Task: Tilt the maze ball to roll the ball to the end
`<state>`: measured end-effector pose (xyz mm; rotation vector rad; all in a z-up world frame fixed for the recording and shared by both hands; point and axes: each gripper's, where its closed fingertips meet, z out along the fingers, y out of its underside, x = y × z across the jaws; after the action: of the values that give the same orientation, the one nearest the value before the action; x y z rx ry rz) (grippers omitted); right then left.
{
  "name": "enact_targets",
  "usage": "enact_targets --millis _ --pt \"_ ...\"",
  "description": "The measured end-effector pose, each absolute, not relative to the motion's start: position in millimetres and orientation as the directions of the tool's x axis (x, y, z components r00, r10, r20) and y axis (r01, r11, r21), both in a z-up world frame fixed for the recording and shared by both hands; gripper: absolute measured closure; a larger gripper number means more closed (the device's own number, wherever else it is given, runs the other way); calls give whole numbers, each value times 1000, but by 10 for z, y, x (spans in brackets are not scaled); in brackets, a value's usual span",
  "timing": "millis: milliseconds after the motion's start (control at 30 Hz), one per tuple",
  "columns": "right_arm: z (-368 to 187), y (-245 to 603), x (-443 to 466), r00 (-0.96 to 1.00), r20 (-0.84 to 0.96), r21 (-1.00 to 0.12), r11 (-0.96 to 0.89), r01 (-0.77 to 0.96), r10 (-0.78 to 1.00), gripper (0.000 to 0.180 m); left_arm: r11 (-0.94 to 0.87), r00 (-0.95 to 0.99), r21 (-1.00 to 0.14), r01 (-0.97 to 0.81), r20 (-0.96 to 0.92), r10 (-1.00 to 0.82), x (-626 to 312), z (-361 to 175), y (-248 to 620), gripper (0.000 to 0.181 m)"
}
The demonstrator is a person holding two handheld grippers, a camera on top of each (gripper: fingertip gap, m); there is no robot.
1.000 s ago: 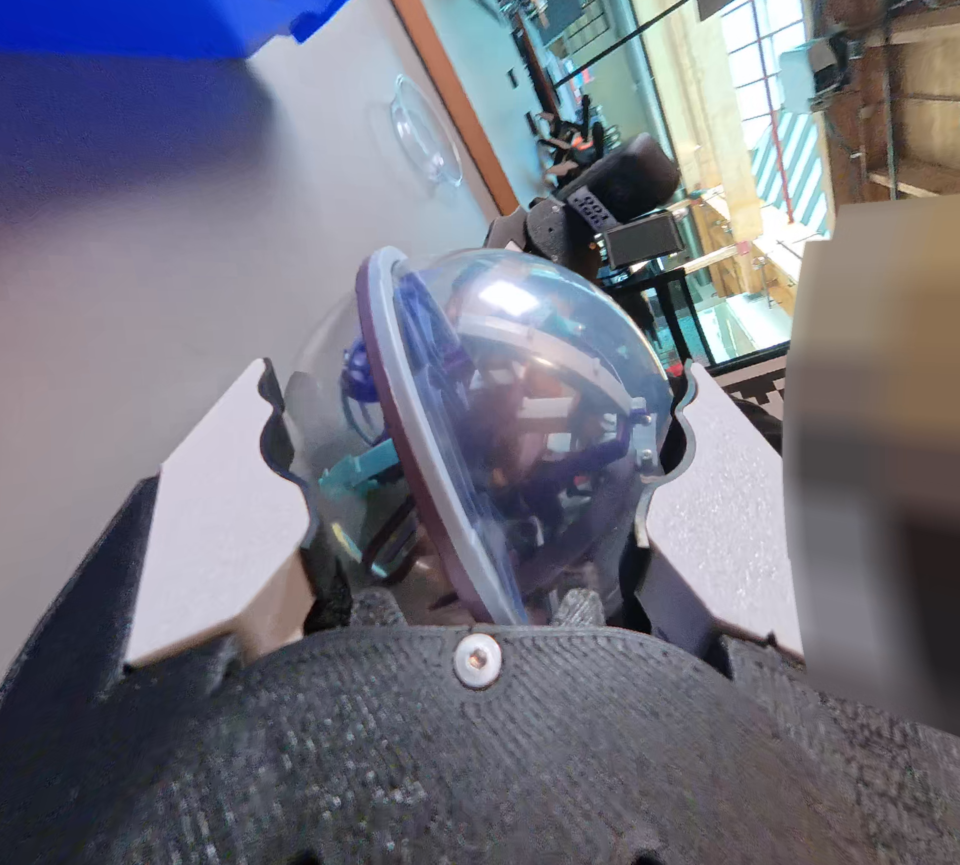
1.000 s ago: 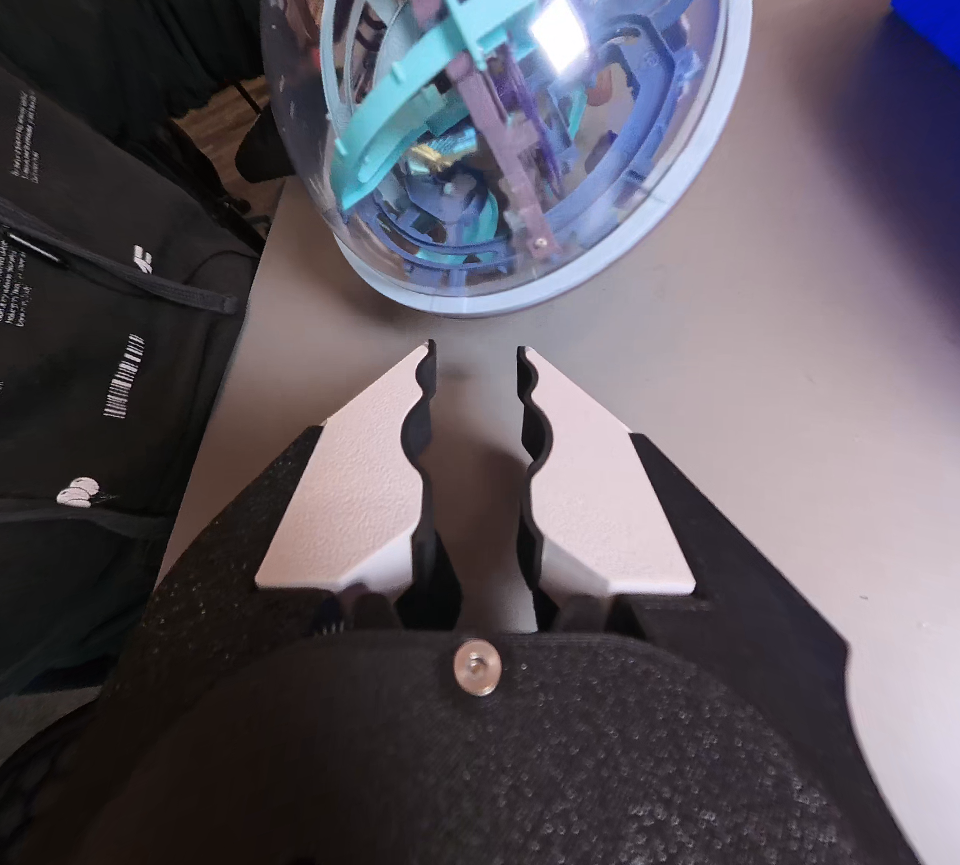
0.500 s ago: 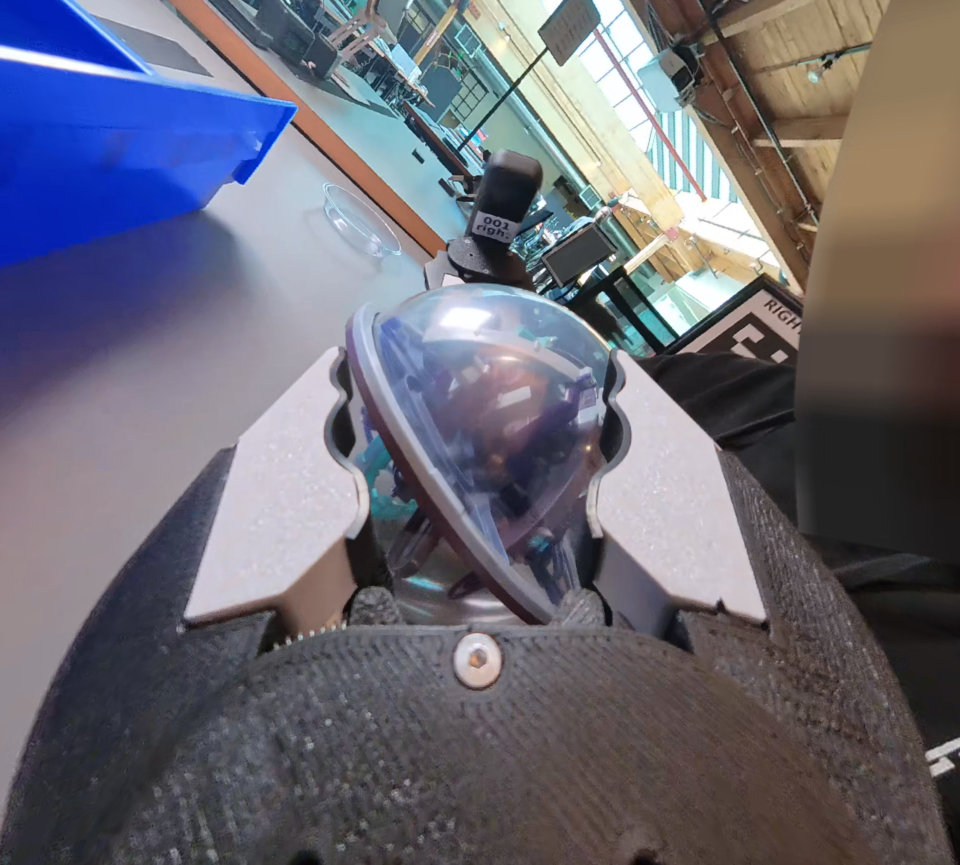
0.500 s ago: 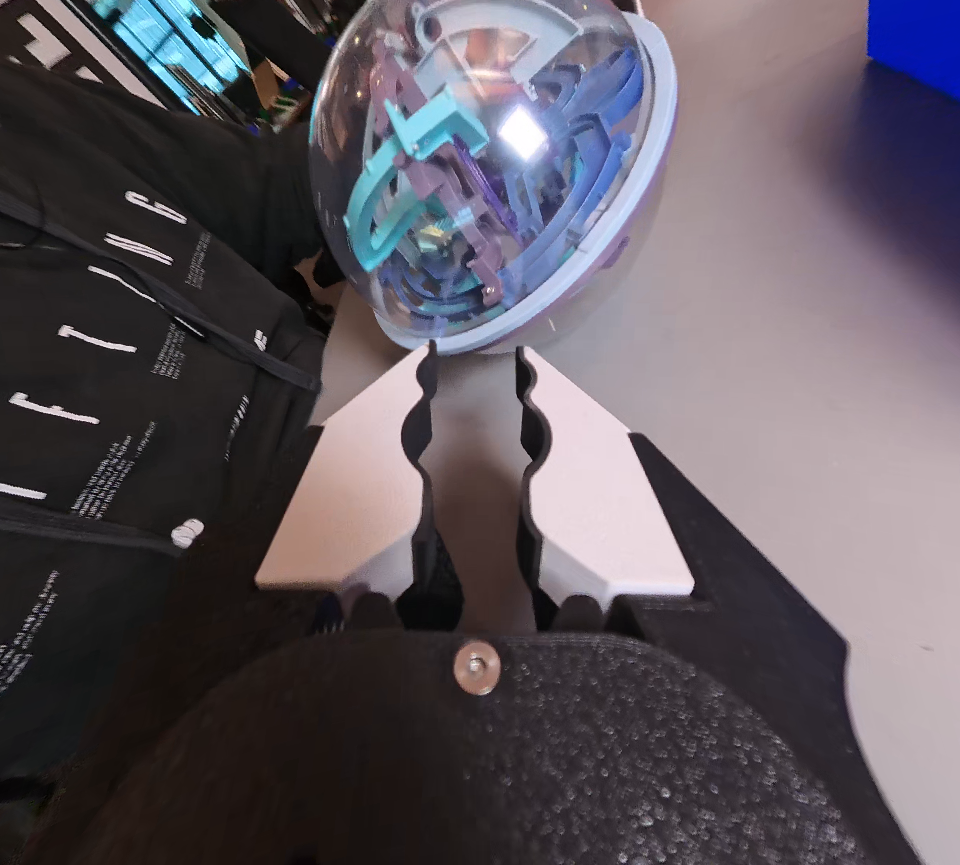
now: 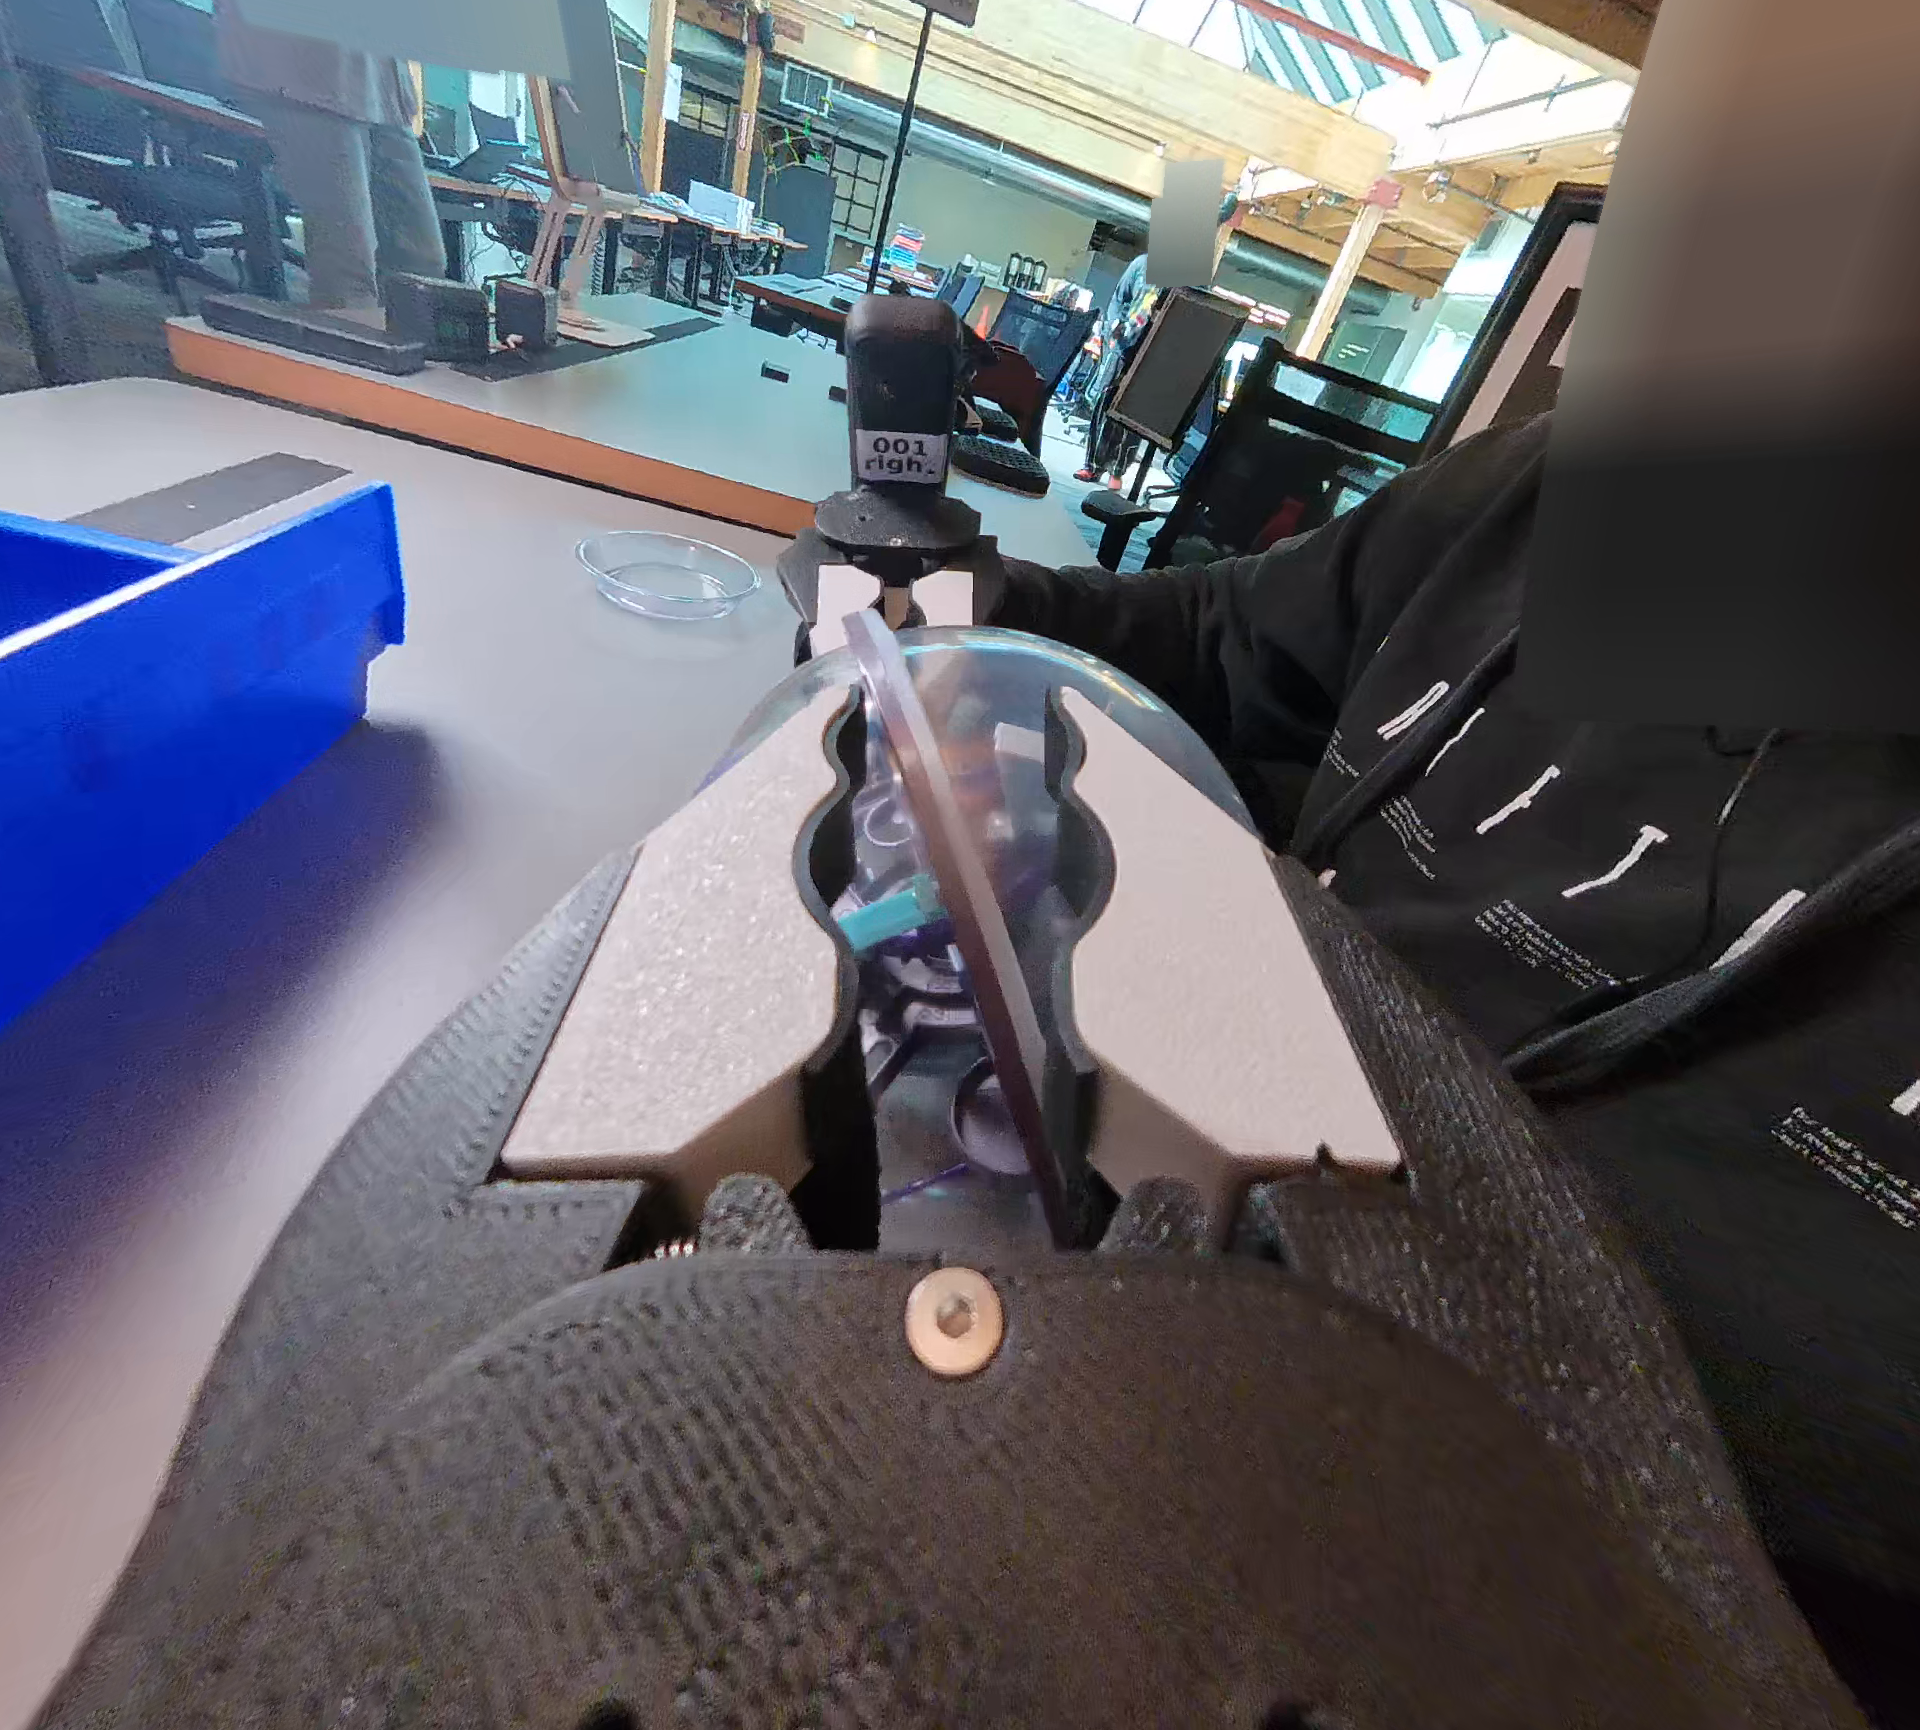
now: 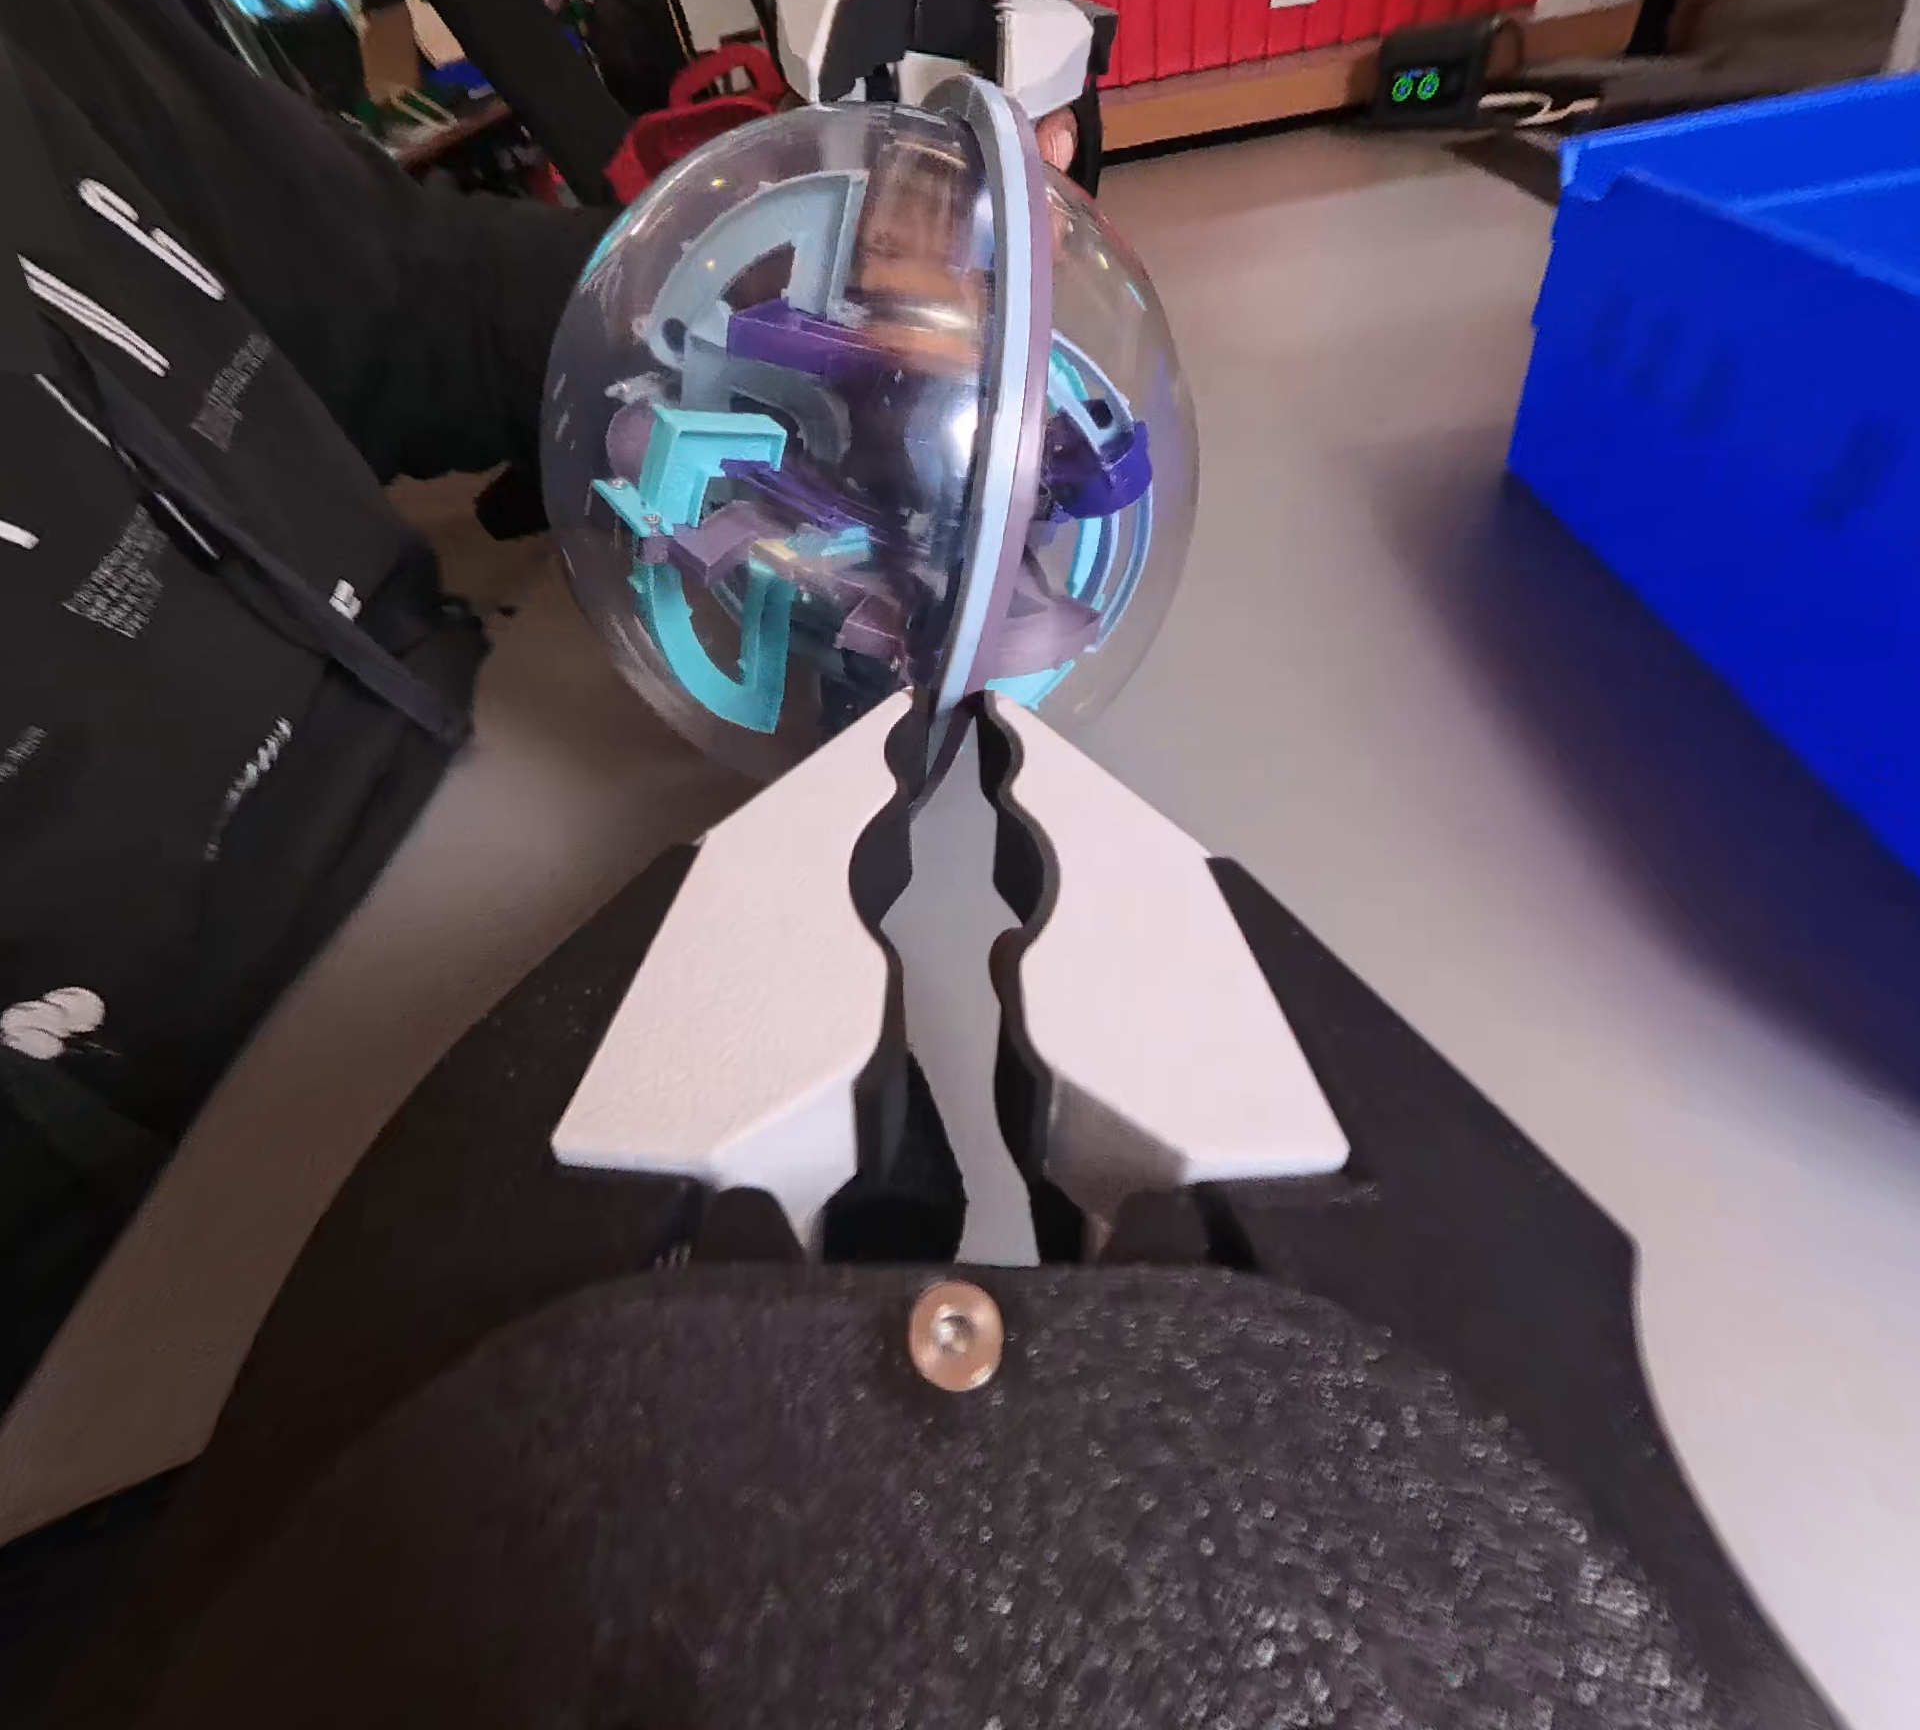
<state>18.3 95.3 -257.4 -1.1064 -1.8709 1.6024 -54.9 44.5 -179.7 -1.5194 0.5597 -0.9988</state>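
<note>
While my left gripper (image 5: 951,859) clamps the clear plastic maze ball (image 6: 868,475) by its purple rim above the grey table (image 6: 1351,641), my right gripper's (image 6: 948,724) narrow jaws pinch the rim's near edge.

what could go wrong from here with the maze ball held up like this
1. The clear plastic maze ball is held off the grey table, with the left gripper clamped on its smooth dome; it may slip.
2. The right gripper seems to pinch only the thin purple rim, so a sharp tilt could pop it free.
</note>
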Motion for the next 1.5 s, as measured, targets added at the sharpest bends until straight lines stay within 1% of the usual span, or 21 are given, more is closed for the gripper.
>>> enact_targets --millis 133,267,333,467,567,600,667,700,733,900,1000,1067,1167,1233,1333,1367,1433,1467,1500 --pt "-2579 972 196 -577 19 -970 156 189 817 172 -172 555 -976 137 219 -802 -521 -1783 446 149" --pt "-2553 953 214 -579 114 -966 225 124 807 172 -145 572 -983 115 185 -799 -543 -1780 421 149" --pt "-2529 949 224 -575 159 -962 258 94 802 172 -119 562 -987 110 160 -811 -533 -1762 386 145" --pt "-2440 964 246 -554 238 -950 309 36 797 172 -74 588 -990 117 130 -799 -575 -1693 400 114" --pt "-2366 988 267 -530 300 -936 352 -2 793 173 -86 613 -990 109 135 -778 -602 -1696 436 80" --pt "-2346 992 277 -524 319 -930 368 -12 790 173 -86 610 -990 116 139 -780 -598 -1683 430 73" --pt "-2345 1001 289 -514 357 -913 407 -16 780 174 -103 593 -986 128 159 -790 -580 -1666 412 68" --pt "-2354 1012 287 -505 374 -905 426 -14 778 173 -108 590 -986 125 162 -791 -576 -1673 411 73" --pt "-2363 1016 288 -505 378 -902 432 -10 776 173 -118 587 -986 114 163 -793 -573 -1697 410 81" --pt "-2364 1041 288 -504 346 -916 402 4 792 173 -157 572 -977 147 213 -792 -646 -1767 433 148" --pt "-2365 1071 278 -503 293 -935 354 29 813 174 -117 573 -974 194 209 -793 -740 -1671 415 181" --pt "-2370 1093 279 -506 258 -946 323 42 823 174 -137 609 -971 194 229 -759 -841 -1700 472 181" --pt "-2382 1153 273 -508 172 -966 245 81 844 173 -117 655 -973 199 221 -722 -956 -1755 532 181" --pt "-2399 1193 278 -511 134 -973 210 93 849 173 -76 666 -974 212 201 -718 -1001 -1759 550 181" --pt "-2420 1224 293 -515 119 -977 193 92 849 173 34 663 -967 251 146 -735 -1013 -1660 524 181" --pt "-2424 1231 295 -516 120 -977 194 92 848 173 45 666 -968 249 137 -733 -1000 -1662 531 174" --pt "-2431 1240 298 -517 121 -977 195 90 848 173 59 644 -965 256 125 -755 -917 -1659 518 154" --pt "-2432 1245 298 -517 119 -977 192 88 848 173 63 631 -960 274 130 -765 -881 -1652 514 142" --pt "-2434 1250 297 -517 116 -978 187 87 848 173 43 623 -955 293 157 -766 -858 -1663 530 127"
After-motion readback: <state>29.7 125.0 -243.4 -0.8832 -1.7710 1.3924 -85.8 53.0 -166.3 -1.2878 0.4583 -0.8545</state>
